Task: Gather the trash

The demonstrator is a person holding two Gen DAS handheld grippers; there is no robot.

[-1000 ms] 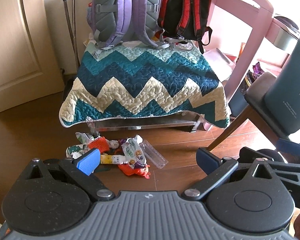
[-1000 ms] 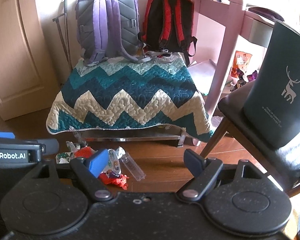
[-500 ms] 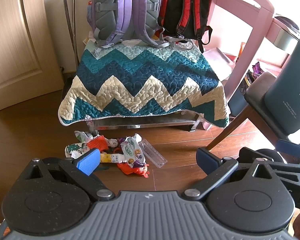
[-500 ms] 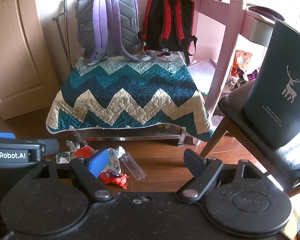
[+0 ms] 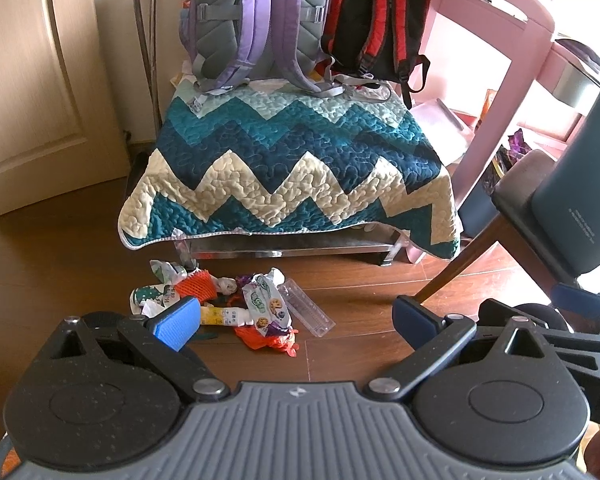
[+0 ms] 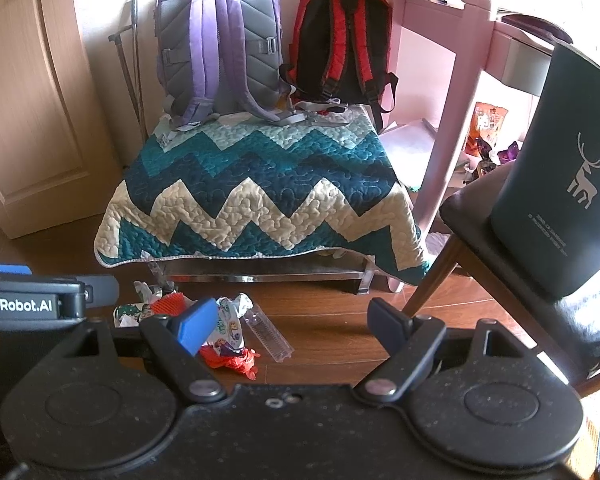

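Note:
A pile of trash (image 5: 236, 304) lies on the wooden floor in front of the quilt-covered bench: crumpled wrappers, an orange net, a red wrapper (image 5: 268, 338) and a clear plastic tray (image 5: 306, 312). It also shows in the right wrist view (image 6: 220, 324). My left gripper (image 5: 296, 320) is open and empty, above and short of the pile. My right gripper (image 6: 292, 322) is open and empty, to the right of the left one. A dark green bin (image 6: 556, 184) with a deer print stands on a chair seat at the right.
A bench under a zigzag quilt (image 5: 292, 172) carries a purple-grey backpack (image 5: 252, 20) and a red-black backpack (image 5: 376, 24). A pink desk (image 5: 492, 60) stands to the right, a door (image 5: 32, 80) to the left. The chair leg (image 5: 464, 264) slants down beside the pile.
The left wrist view has shifted slightly; the pile and bench sit a little further right and lower. Both grippers stay open. The trash has not moved.

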